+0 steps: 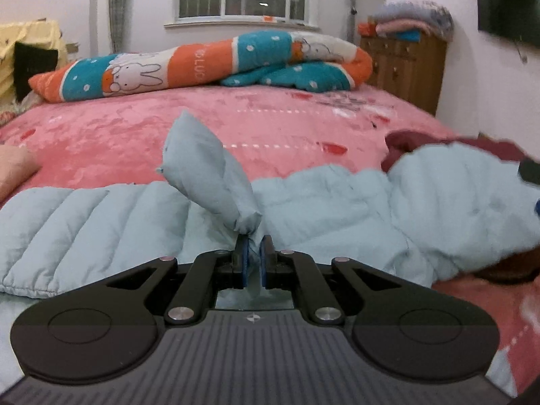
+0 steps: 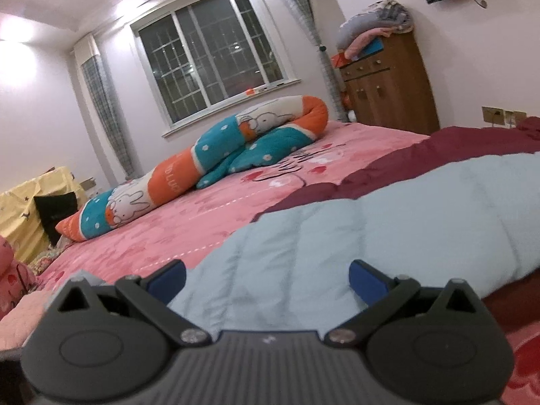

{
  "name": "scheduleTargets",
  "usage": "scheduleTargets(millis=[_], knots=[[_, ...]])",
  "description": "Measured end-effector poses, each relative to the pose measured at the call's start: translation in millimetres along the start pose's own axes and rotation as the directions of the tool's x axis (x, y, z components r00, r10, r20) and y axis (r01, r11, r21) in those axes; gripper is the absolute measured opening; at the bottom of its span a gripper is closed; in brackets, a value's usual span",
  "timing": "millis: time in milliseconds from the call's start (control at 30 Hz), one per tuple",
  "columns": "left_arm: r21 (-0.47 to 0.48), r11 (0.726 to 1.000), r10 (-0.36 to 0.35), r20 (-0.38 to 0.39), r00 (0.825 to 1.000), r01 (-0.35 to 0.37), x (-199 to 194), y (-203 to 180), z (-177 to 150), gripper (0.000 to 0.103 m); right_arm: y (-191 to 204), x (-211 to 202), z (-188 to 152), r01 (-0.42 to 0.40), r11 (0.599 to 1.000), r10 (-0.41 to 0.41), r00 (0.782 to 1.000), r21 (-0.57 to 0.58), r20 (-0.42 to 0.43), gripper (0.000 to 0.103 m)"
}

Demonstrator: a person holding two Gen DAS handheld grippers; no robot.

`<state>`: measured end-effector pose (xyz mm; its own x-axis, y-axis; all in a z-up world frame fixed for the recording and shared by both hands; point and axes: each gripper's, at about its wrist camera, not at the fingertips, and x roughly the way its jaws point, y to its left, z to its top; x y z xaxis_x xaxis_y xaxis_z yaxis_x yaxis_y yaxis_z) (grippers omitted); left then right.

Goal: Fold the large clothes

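Bedroom, pink plush bed cover (image 1: pixel 118 135). Left hand-held gripper (image 1: pixel 254 260) pinches a puffed fold of the pale blue quilted down jacket (image 1: pixel 84 226), which lies across the bed's near edge. Right hand-held gripper (image 2: pixel 266 280) is spread wide, nothing between its pads, low over the jacket (image 2: pixel 371 222). Risk: slick padded fabric could slip from the small pinch once lifted, or the puffy fold could spring back. Dark red garment (image 2: pixel 438 145) lies beside it; rabbit-print blanket (image 1: pixel 202 64) is well apart.

Puffy quilted matt cloth jacket (image 1: pixel 320 209) lies on plush pink bedspread (image 1: pixel 270 125); cabinet (image 1: pixel 405 67) is glossy wood.
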<state>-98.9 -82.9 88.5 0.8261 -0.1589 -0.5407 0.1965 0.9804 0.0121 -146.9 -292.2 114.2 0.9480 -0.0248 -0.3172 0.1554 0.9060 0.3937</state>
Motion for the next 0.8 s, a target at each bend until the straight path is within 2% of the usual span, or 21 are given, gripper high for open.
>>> scheduleTargets(millis=[167, 267, 333, 433, 667, 800], knots=[[0.051, 0.999, 0.017, -0.006, 1.000, -0.016, -5, -2, 2, 0.010, -15, -9, 3, 0.013, 1.000, -0.013, 1.000, 0.025, 0.008, 0.102], [0.075, 0.997, 0.008, -0.012, 1.000, -0.007, -3, -3, -1, 0.023, -20, -12, 4, 0.026, 0.999, -0.026, 1.000, 0.024, 0.016, 0.102], [0.085, 0.996, 0.007, -0.018, 1.000, -0.005, -2, -15, -2, 0.036, -24, -15, 4, 0.035, 0.999, -0.036, 0.999, 0.021, 0.018, 0.102], [0.101, 0.995, 0.005, -0.014, 1.000, -0.003, -5, -18, 0, 0.045, -30, -20, 4, 0.040, 0.999, -0.040, 0.999, 0.027, 0.014, 0.102], [0.077, 0.997, -0.021, 0.003, 1.000, 0.020, -23, -13, -2, 0.049, -50, -34, 4, 0.057, 0.998, -0.057, 0.998, 0.028, 0.003, 0.102], [0.064, 0.996, -0.057, -0.007, 0.998, 0.057, -42, -14, -9, 0.057, -67, -48, 5, 0.099, 0.993, -0.100, 0.995, 0.065, 0.016, 0.102]])
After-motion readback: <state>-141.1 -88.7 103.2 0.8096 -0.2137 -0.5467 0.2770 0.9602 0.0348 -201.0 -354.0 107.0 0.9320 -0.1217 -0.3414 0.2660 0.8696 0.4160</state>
